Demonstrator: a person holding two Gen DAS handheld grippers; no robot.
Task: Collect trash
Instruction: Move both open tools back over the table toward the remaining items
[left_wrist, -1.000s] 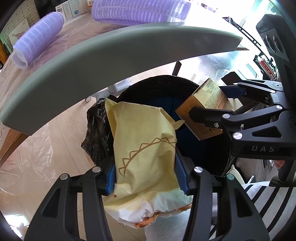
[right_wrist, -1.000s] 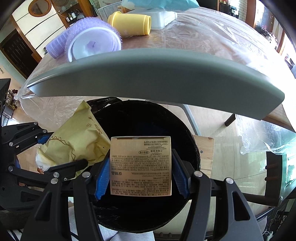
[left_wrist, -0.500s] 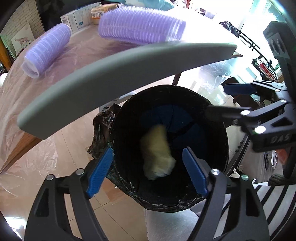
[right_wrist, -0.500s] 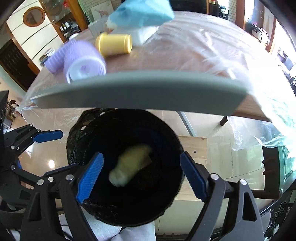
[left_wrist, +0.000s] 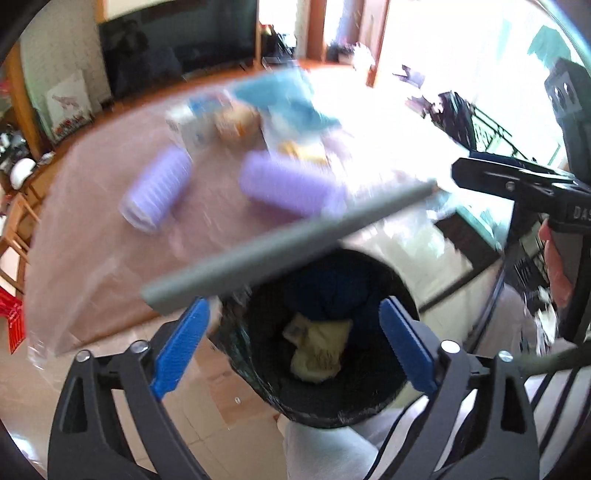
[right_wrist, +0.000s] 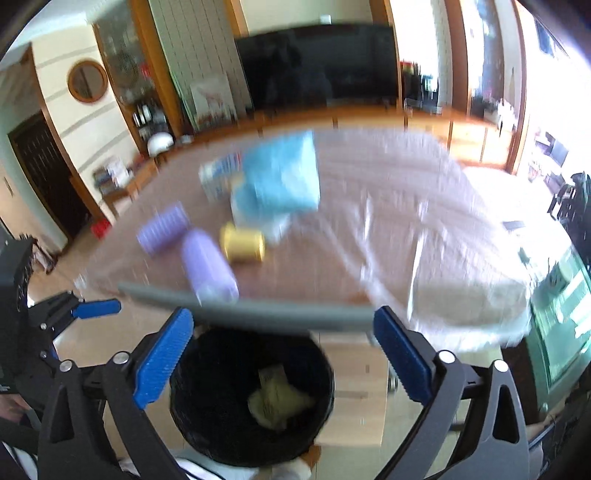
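Only the letters "DAS" are readable, on the right gripper (left_wrist: 476, 173).

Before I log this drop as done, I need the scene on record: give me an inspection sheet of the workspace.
Surface: table under clear plastic sheet, grey front edge.
Job's things: black bin on the floor below the table edge; yellow wrapper and a printed carton corner lie inside.
Clutter: two purple rollers, yellow roller, blue packet, white box on the table.
Grippers: left gripper and right gripper open, jaws just opened, nothing between them.
Cables: one dark cable at the left view's right edge.
Surroundings: dark television, round wall clock, shelves.
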